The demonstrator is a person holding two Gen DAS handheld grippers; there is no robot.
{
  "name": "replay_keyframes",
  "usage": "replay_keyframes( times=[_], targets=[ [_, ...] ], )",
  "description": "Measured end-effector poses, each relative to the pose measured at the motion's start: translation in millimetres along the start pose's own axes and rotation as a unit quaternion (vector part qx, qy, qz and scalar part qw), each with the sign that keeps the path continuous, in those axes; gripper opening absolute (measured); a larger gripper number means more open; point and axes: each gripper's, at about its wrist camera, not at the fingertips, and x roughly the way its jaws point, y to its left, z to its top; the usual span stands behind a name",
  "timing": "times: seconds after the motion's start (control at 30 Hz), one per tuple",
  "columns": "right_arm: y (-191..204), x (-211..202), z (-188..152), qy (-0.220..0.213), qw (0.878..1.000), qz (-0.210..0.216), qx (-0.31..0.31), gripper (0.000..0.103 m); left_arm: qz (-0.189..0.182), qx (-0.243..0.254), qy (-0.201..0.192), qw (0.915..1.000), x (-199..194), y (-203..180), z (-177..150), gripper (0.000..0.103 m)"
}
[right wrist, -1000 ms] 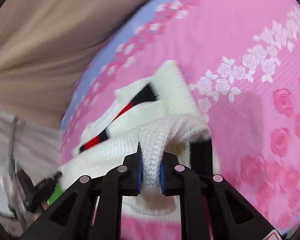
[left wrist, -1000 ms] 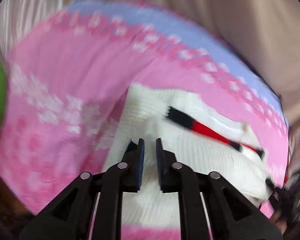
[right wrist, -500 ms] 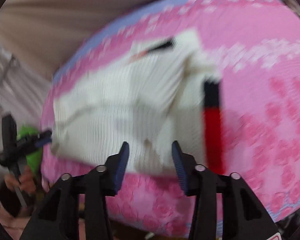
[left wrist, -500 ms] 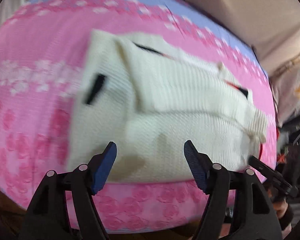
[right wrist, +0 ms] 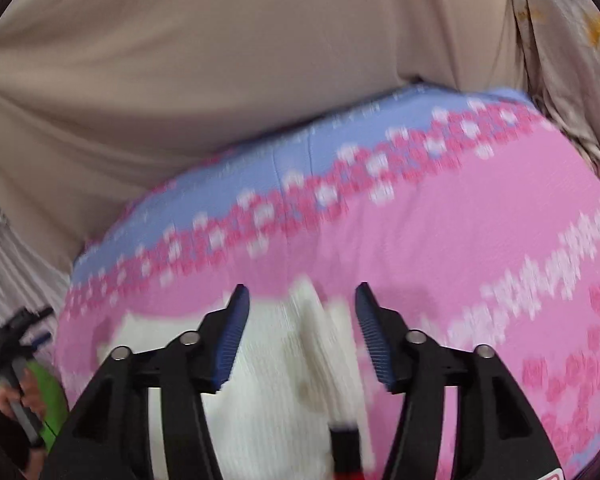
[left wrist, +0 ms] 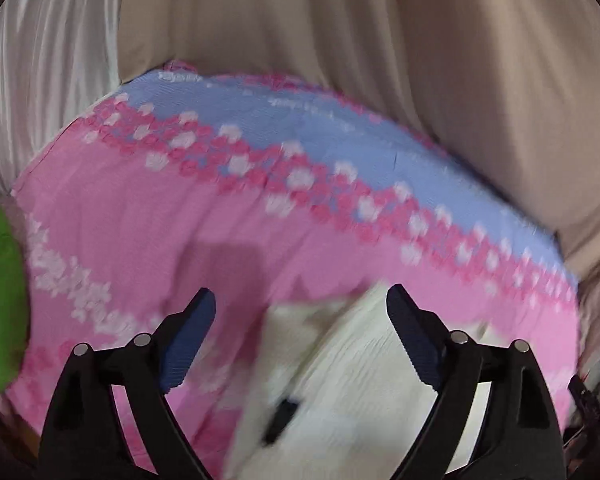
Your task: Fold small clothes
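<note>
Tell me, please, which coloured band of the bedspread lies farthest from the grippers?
The plain blue band, along the far edge by the beige curtain; the pink bands lie nearer, under the white sweater.

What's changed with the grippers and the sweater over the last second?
Both grippers let go: the right gripper, shut on the sweater a second ago, and the left gripper, then nearly shut, are both open and pulled back. The sweater stays on the pink blanket.
</note>
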Motion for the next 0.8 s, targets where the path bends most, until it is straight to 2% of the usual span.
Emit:
replay_keyframes(
  times=[0.1,0.13,0.2,0.23,0.33,0.37,0.43,0.47,0.53,0.6,0.7,0.73,0.77,0.8],
  targets=[
    [-18,23,-58,0.058,0.998,-0.012,0.034,0.057,0.007,0.006,0.055,0.9984,26,4,-57,0.085],
    [-24,34,-66,0.072,0.996,-0.012,0.044,0.057,0.000,-0.002,0.077,0.9970,37,4,-75,0.084],
    [-22,47,-78,0.097,0.994,-0.010,0.054,0.057,-0.014,-0.010,0.108,0.9940,42,1,-99,0.077],
    [-16,47,-80,0.096,0.995,-0.012,0.040,0.057,-0.026,-0.007,0.123,0.9920,47,-3,-109,0.062],
    [1,40,-77,0.083,0.996,-0.013,0.003,0.057,0.001,0.006,0.135,0.9909,42,-4,-118,0.018],
    [3,36,-76,0.082,0.997,-0.004,0.000,0.054,-0.011,-0.010,0.139,0.9902,36,4,-117,0.014],
    [2,31,-73,0.088,0.996,0.015,0.001,0.017,-0.022,-0.033,0.140,0.9894,22,18,-113,0.009],
    [-1,25,-74,0.095,0.995,0.026,0.009,0.006,-0.023,-0.040,0.144,0.9885,11,27,-113,0.009],
    [-9,6,-76,0.082,0.995,0.045,0.021,0.005,-0.028,-0.053,0.152,0.9865,-4,40,-117,0.009],
    [-18,-3,-83,0.086,0.995,0.038,0.019,0.005,-0.011,-0.059,0.170,0.9836,-4,53,-127,0.009],
    [-43,31,-100,0.134,0.991,0.002,0.027,0.008,0.020,-0.046,0.195,0.9796,28,60,-147,0.014],
    [-49,40,-104,0.147,0.988,0.000,0.036,0.011,0.022,-0.053,0.185,0.9810,27,58,-146,0.015],
    [-51,41,-102,0.147,0.988,-0.003,0.045,0.024,0.024,-0.055,0.187,0.9805,25,55,-142,0.016],
    [-47,34,-96,0.138,0.989,-0.011,0.044,0.029,0.022,-0.055,0.190,0.9801,19,52,-136,0.020]
  ],
)
